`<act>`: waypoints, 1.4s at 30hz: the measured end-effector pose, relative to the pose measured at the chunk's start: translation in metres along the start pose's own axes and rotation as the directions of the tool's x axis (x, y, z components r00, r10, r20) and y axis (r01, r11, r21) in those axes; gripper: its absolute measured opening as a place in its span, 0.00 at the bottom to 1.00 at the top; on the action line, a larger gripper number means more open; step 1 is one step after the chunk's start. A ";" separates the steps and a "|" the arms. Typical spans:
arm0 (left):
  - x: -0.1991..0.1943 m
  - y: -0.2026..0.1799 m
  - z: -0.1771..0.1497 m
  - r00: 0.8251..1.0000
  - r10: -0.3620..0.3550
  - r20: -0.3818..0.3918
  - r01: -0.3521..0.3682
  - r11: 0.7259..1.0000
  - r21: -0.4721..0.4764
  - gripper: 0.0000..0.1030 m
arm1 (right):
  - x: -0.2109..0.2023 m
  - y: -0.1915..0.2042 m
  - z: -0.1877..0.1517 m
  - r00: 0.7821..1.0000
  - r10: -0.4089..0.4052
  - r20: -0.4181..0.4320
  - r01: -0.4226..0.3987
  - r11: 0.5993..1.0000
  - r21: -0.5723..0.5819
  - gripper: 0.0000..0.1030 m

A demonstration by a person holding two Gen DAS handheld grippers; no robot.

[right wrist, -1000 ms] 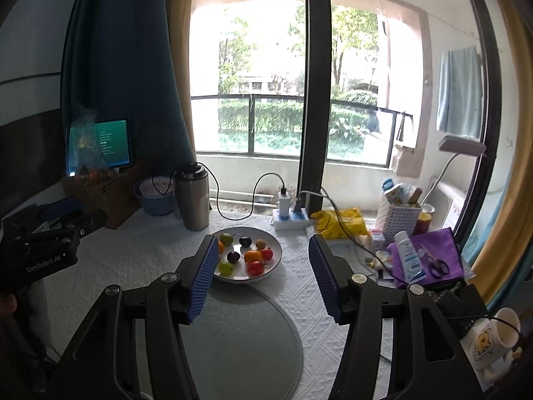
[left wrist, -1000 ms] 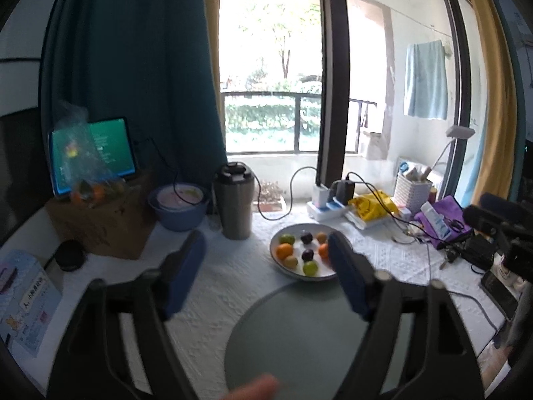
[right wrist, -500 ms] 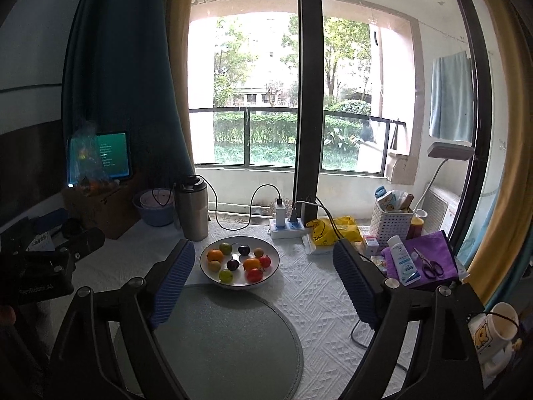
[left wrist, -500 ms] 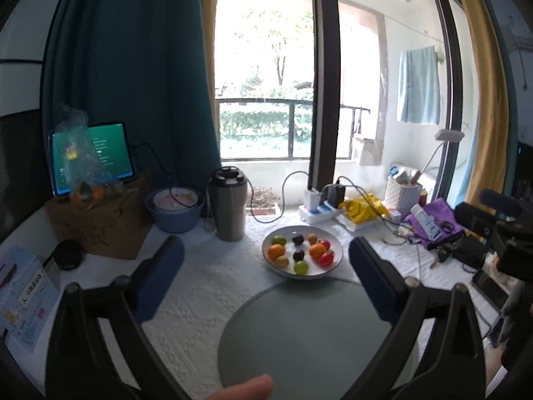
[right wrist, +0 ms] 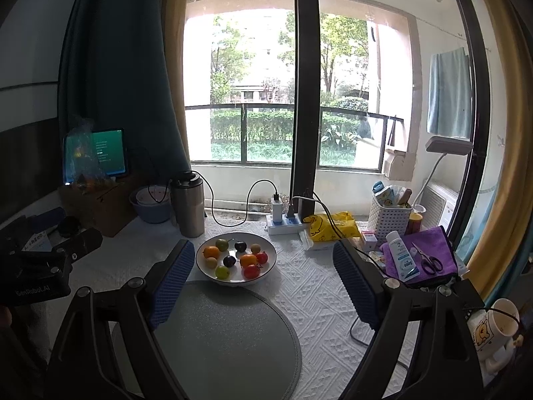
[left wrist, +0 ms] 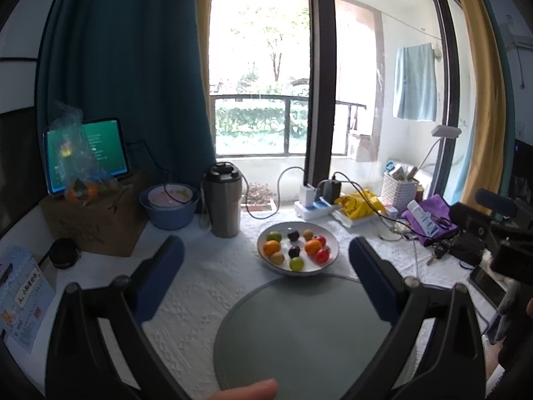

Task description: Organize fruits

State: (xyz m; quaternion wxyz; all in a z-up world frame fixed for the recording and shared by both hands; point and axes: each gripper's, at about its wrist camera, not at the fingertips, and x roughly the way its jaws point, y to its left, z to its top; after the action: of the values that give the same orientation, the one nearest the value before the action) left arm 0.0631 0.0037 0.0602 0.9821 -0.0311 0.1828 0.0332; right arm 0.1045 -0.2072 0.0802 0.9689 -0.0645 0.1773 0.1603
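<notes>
A white bowl [left wrist: 328, 263] of fruits [right wrist: 235, 256] sits on the worktop [right wrist: 309, 286], on the white cloth. The bowl is round, so it has no long side. It sits flat with its open top facing up. Inside it are small round fruits: orange ones, red ones, green ones and dark plums. They lie loose, in one layer, some of them touching.

Just in front of the bowl lies a round grey mat [right wrist: 230, 340]. The bowl's near edge touches the mat's far edge. The mat is bare, so there is open room on it.

Behind the bowl, to the left, stands a steel cup [left wrist: 224, 200], and next to that a blue basin [left wrist: 168, 210]. Behind the bowl, to the right, are a power strip [right wrist: 283, 225] with wires, a yellow bag [right wrist: 329, 226] and a white basket [right wrist: 391, 215]. A purple cloth [right wrist: 436, 245] with scissors lies near the right edge. The cloth right of the bowl is free.

The left hand-held gripper [left wrist: 266, 270] has its fingers far apart with nothing between them. They have just been opening. The right hand-held gripper [right wrist: 263, 276] is also wide apart and empty, and it too has just been opening. Both are above the mat, pointing at the bowl.
</notes>
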 end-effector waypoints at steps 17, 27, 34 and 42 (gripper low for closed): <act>-0.002 0.002 0.001 1.000 0.006 0.014 -0.005 1.000 -0.002 0.97 | 0.001 0.002 -0.002 1.000 0.012 -0.012 -0.012 1.000 -0.015 0.85; -0.001 0.002 0.000 1.000 0.001 0.009 -0.001 1.000 0.001 0.97 | 0.001 0.002 -0.002 1.000 0.015 -0.013 -0.015 1.000 -0.023 0.85; -0.001 0.002 0.002 1.000 0.002 0.015 -0.002 1.000 -0.001 0.97 | 0.000 0.000 -0.001 1.000 0.012 -0.014 -0.012 1.000 -0.025 0.85; 0.001 0.000 0.002 1.000 -0.002 0.009 0.001 1.000 0.006 0.97 | 0.004 -0.001 0.000 1.000 0.014 -0.023 -0.015 1.000 -0.025 0.85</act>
State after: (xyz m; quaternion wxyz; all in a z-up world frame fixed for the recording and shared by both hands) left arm 0.0647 0.0041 0.0620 0.9830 -0.0283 0.1784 0.0321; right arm 0.1082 -0.2071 0.0786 0.9647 -0.0773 0.1866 0.1688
